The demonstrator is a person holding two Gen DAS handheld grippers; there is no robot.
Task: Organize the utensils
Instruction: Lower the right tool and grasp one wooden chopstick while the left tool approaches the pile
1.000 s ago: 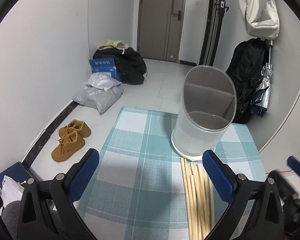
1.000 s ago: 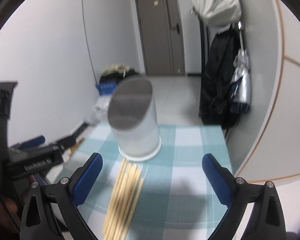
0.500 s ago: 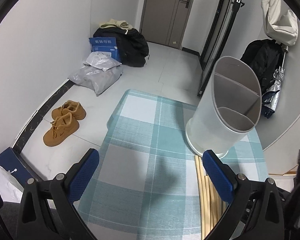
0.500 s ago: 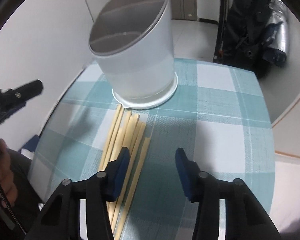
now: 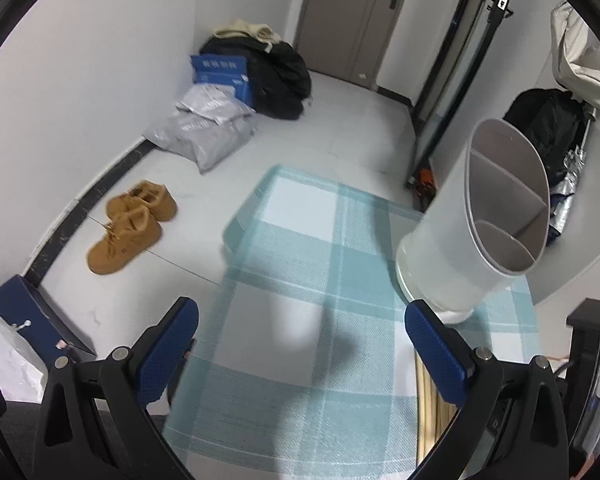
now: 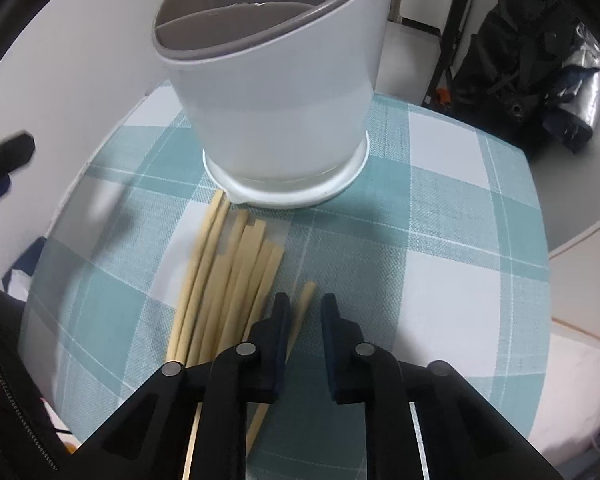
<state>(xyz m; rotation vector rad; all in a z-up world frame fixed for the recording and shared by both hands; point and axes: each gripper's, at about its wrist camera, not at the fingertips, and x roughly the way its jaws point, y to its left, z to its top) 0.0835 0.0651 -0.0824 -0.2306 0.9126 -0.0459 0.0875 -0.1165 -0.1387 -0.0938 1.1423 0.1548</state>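
A white utensil holder with a grey divided inside stands on the teal checked tablecloth; it also shows in the left wrist view. Several wooden chopsticks lie in a bundle in front of its base. My right gripper is low over the cloth with its jaws nearly closed around the rightmost chopstick, a small gap still showing. My left gripper is wide open and empty, above the cloth to the left of the holder. Chopstick ends show by its right finger.
The table is small, with its edges near on all sides. On the floor to the left lie tan shoes, grey bags and a blue box. Dark coats hang at the right.
My right gripper has come down toward the chopsticks and narrowed from wide open to almost closed. My left gripper has drifted left and tilted, staying open.
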